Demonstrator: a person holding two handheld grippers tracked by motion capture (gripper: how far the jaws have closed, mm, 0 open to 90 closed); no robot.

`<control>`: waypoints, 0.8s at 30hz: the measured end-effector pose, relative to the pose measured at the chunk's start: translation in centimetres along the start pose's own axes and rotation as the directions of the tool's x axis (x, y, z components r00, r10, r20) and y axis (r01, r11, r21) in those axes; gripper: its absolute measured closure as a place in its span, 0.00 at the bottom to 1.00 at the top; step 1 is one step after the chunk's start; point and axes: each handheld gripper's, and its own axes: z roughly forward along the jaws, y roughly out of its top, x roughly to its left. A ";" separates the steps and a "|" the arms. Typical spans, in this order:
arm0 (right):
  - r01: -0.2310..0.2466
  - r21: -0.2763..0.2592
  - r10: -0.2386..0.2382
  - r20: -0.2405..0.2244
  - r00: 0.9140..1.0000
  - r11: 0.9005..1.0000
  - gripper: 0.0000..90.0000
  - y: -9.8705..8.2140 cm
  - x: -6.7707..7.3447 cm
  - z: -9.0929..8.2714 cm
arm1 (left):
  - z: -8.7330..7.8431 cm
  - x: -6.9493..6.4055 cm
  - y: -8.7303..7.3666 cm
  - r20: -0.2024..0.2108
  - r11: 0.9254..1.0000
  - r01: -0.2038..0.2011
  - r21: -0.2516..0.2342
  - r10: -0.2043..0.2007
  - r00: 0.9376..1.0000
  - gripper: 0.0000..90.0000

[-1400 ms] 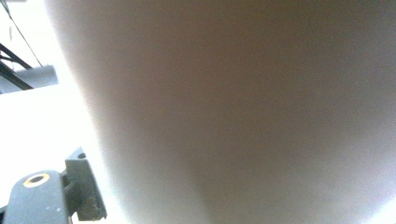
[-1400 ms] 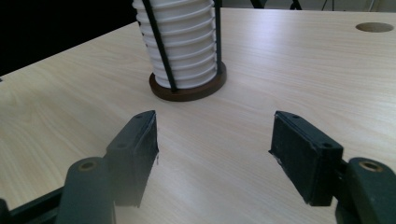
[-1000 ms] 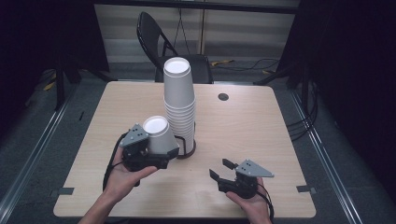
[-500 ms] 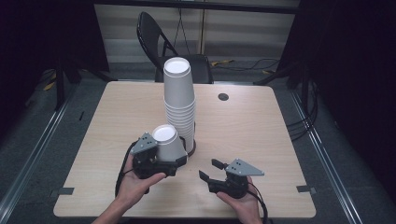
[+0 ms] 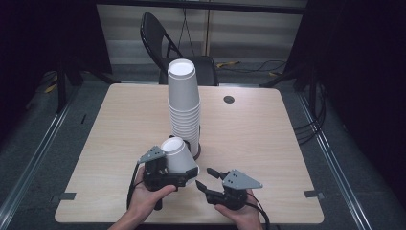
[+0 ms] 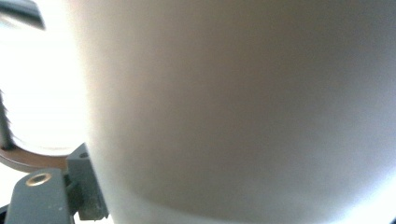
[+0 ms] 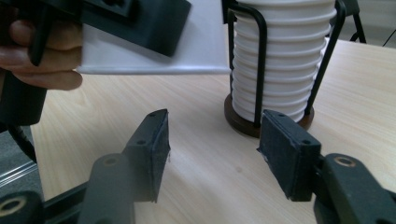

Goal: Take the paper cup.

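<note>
A tall stack of upturned white paper cups [image 5: 184, 103] stands in a black wire holder [image 7: 258, 56] on a brown base at the table's middle. Just in front of it my left gripper [image 5: 178, 172] is shut on a single white cup [image 5: 176, 154], tilted with its bottom up; its jaws have been closing a little on it. That cup's wall [image 6: 233, 112] looms close in the left gripper view, beside one finger [image 6: 86, 186]. My right gripper [image 5: 205, 177] sits to the right, pointing at the cup's rim [image 7: 154, 56]. Its jaws [image 7: 215, 135] have just been closing, still open with nothing between them.
The light wooden table [image 5: 119, 124] has a small dark round hole [image 5: 229, 99] at the back right. A black folding chair [image 5: 160, 43] stands behind the table. Metal rails run along the floor on both sides.
The left hand has come down and toward the table's front with the cup. The right gripper has slid left toward it, and its jaws stand narrower than before.
</note>
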 end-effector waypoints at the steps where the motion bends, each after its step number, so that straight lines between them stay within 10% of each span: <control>1: 0.000 0.000 0.000 0.000 1.000 1.000 0.50 0.0 0.0 0.0 | 0.0 0.0 0.0 0.000 1.000 0.000 0.000 0.000 1.000 0.14; 6: 0.008 -0.018 -0.008 -0.012 1.000 1.000 0.54 0.2 0.3 0.0 | 0.3 0.6 -0.2 0.038 0.997 0.072 0.009 -0.072 0.997 0.14; 10: 0.037 -0.046 -0.037 -0.005 0.999 0.998 0.62 0.3 0.3 -0.3 | 0.6 1.2 -0.5 0.088 0.984 0.178 0.019 -0.179 0.980 0.14; 24: 0.037 -0.096 -0.036 0.011 0.999 0.995 0.64 0.5 0.4 -0.1 | 0.6 1.7 -0.8 0.149 0.950 0.309 0.042 -0.312 0.938 0.14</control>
